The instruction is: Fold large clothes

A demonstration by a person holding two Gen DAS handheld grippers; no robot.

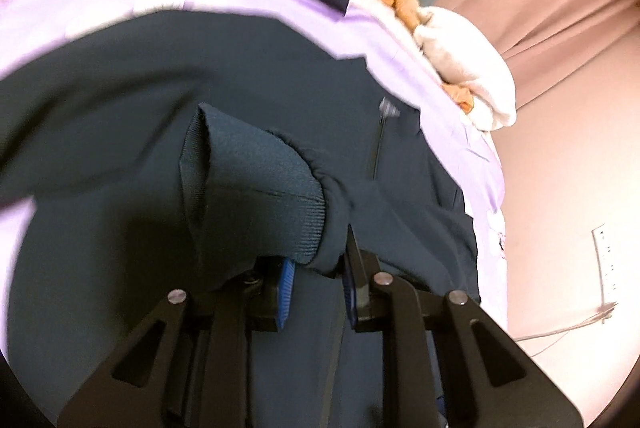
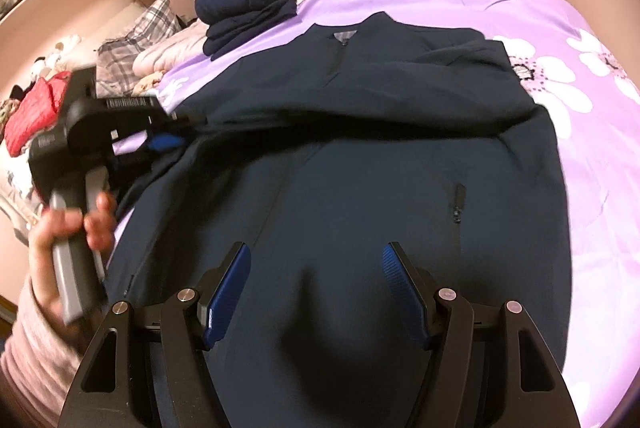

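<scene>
Dark navy fabric covers most of both views: a large jacket [image 2: 360, 156] lies spread on a purple flowered bedsheet [image 2: 580, 116], its collar toward the far side. The left gripper [image 1: 318, 282] is clenched on the ribbed cuff [image 1: 260, 200] of one sleeve, and the cuff stands up between its blue pads above the jacket body. A hand [image 2: 68, 228] holds this gripper at the left edge of the right wrist view. The right gripper [image 2: 316, 292] hangs over the lower part of the jacket with its jaws apart and nothing between them. Folded dark clothes [image 2: 248, 8] rest near the collar.
</scene>
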